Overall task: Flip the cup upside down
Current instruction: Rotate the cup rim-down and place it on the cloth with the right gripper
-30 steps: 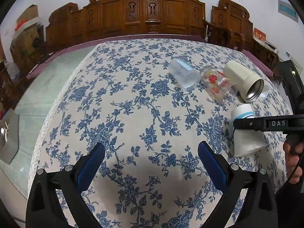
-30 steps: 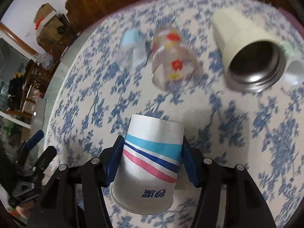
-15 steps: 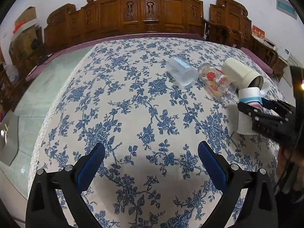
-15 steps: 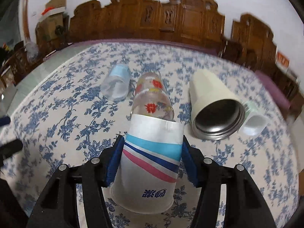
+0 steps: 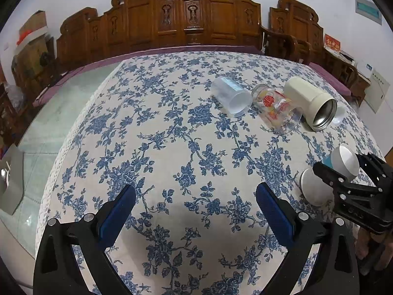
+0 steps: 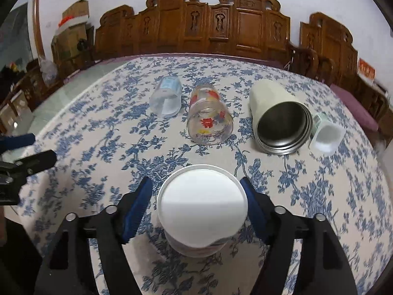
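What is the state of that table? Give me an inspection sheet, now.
Surface: floral tablecloth covering the table.
Job's things: paper cup between the right gripper's fingers, one flat white end facing its camera.
Clutter: plastic cup, printed glass, cream flask and small white tub, all lying on their sides.
Grippers: right gripper shut on the paper cup; left gripper open, holding nothing.
Cables: nothing seen.
Surroundings: carved wooden chairs, cardboard boxes.
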A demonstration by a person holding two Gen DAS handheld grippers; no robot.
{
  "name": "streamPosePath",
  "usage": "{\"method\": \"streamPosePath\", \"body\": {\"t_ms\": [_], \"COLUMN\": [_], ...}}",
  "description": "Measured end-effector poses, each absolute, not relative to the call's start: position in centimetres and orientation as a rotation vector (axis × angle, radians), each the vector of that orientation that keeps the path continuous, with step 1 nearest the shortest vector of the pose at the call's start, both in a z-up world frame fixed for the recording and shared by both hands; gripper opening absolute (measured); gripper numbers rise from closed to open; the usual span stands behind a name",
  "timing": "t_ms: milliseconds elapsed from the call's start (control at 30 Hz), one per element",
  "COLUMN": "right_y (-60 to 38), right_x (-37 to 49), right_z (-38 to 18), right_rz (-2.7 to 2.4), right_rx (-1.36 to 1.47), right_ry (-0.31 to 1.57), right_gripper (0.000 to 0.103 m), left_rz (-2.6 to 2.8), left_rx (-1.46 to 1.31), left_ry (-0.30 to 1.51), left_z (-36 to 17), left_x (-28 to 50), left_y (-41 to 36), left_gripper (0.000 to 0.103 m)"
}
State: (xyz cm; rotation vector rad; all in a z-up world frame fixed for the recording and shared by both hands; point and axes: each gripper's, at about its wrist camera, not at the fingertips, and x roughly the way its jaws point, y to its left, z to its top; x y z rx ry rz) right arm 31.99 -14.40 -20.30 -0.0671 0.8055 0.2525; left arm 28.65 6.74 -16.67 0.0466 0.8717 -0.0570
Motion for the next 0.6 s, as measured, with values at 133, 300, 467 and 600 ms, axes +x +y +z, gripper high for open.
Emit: {"method": "streamPosePath", "body": {"t_ms": [133,300,467,600], "right_y": [-15.3,-16.9,-18.5,-19.8], "right_x": [31.1,29.6,27.7,26.2], "right_z": [-19.5,-18.6,-17.6,-17.1], "right_rz": [0.265,0.258,0.239,0.239], "right_rx": [-0.027,0.017,0.038,0.058], "right_ry": [0.795,0.78,0.75,0.744], "right_gripper": [0.079,0.085,0.099,0.1], "left_rz": [-0.058,-0.048,-0.025,-0.009], "left_rx": [0.039,0.046,0.066,0.065], "left_ry": [0.859,0.847,0.828,0.819], "left_z": [-16.4,-15.9,-15.0,-14.3], "left_x": [28.3,27.3,26.1,25.1], "left_y": [6.4,5.6,4.5,3.7], "left_gripper": [0.094,0.094,0.094,0.094]}}
